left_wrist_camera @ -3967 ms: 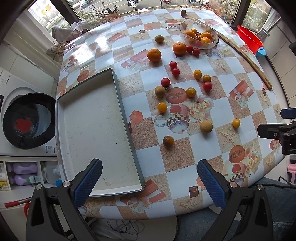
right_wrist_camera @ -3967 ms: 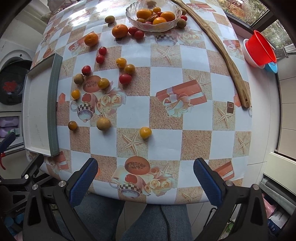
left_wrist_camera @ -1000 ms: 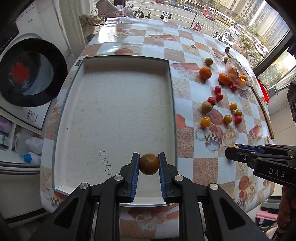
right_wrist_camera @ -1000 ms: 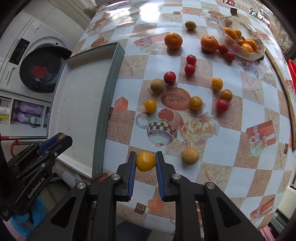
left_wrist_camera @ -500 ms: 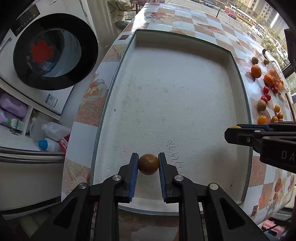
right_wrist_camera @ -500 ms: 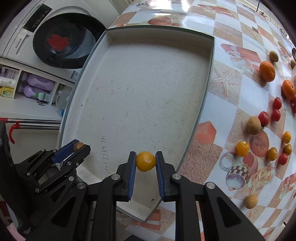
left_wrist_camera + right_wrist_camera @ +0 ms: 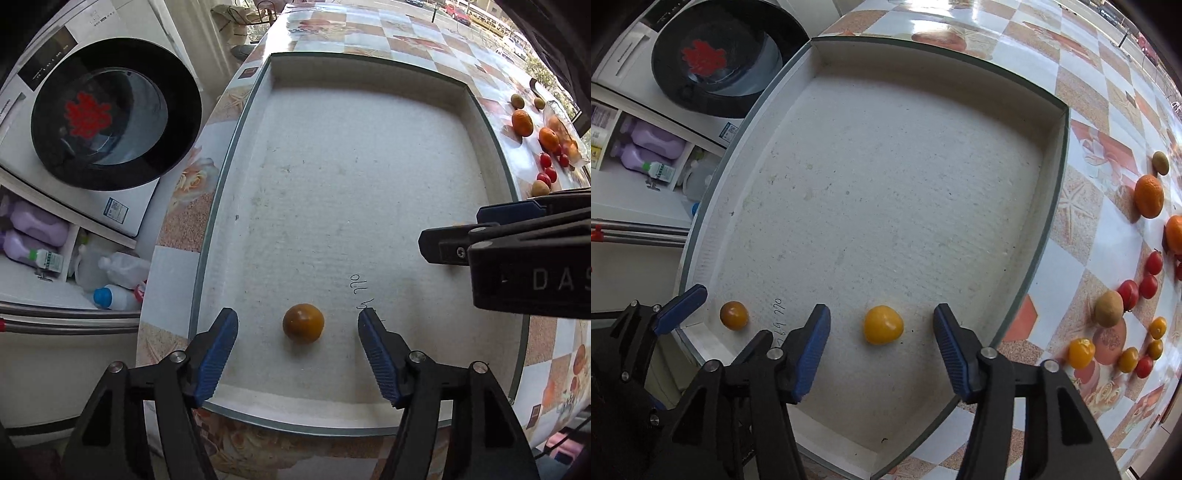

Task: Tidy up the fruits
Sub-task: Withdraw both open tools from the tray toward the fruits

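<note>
Each tool (image 7: 297,325) (image 7: 881,325): black plastic linkage arms, silver pivot screws, ribbed blue finger pads (image 7: 218,349); housing lettered "DAS" in white.

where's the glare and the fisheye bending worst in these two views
Left wrist view: the tray rim bows outward, corners go dark, table top edge is washed out by sunlight. Right wrist view: strong white glare on the tablecloth at the top, tray walls curve, fruits at the right edge look slightly soft.

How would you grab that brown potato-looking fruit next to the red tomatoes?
Grip the brown fruit across its round middle, coming from above. A red tomato sits right against its far side, so the fingers probably fit best at the two sides away from that tomato.
</note>
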Demonstrator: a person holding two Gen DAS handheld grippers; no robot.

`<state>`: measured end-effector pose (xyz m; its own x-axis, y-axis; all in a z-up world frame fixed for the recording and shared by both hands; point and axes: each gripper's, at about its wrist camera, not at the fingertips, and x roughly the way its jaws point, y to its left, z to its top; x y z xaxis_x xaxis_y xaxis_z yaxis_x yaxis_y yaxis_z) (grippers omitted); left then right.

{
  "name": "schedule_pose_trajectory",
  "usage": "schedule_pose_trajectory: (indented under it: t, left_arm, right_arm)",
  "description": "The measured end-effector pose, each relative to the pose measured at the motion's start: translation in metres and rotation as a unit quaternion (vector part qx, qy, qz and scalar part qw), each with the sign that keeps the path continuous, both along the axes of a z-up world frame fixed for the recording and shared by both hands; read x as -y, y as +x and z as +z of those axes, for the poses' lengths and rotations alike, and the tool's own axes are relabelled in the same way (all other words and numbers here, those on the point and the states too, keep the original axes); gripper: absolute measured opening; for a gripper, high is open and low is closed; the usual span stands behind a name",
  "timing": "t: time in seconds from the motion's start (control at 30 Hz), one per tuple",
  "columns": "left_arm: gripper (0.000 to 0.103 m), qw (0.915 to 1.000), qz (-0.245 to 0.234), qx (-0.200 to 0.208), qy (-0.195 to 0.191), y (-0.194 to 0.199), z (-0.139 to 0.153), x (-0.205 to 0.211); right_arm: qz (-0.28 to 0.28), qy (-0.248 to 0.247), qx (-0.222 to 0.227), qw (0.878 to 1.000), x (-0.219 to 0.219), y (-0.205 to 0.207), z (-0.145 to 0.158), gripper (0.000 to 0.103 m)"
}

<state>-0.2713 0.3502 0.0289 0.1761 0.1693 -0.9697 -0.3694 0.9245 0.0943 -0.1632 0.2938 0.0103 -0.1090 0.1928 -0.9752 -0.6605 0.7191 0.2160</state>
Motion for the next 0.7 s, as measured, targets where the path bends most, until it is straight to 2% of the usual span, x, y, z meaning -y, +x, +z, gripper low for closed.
schedule_pose_trajectory:
  t: [0.07,0.1,0.23,0.4,0.57,0.7]
  left_arm:
    - [0.069,1.0,0.002,-0.002,-0.003,-0.001,0.001,-0.001]
    - [0.069,1.0,0.002,-0.003,-0.005,-0.001,0.001,-0.001]
    - [0.069,0.9999,-0.01,-0.006,-0.001,0.001,0.006,0.004]
    - [0.069,0.9993,-0.036,0.004,-0.002,0.012,0.021,0.023]
    - [0.069,0.9976,-0.065,0.019,-0.01,0.03,0.038,0.052]
    - [0.069,0.9942,-0.1,0.035,-0.019,0.049,0.053,0.08]
  right_arm:
    - [-0.013,0.015,-0.007,1.0,0.005,0.005,0.007,0.074]
    - [-0.018,0.025,-0.008,0.999,0.007,0.007,0.012,0.083]
    - [-0.04,0.046,-0.001,0.998,0.018,0.014,0.029,0.087]
    - [-0.08,0.041,0.022,0.996,0.054,0.025,0.047,0.088]
    - [-0.134,0.017,0.032,0.99,0.122,0.04,0.054,0.088]
    - [-0.183,-0.012,0.026,0.983,0.184,0.049,0.049,0.088]
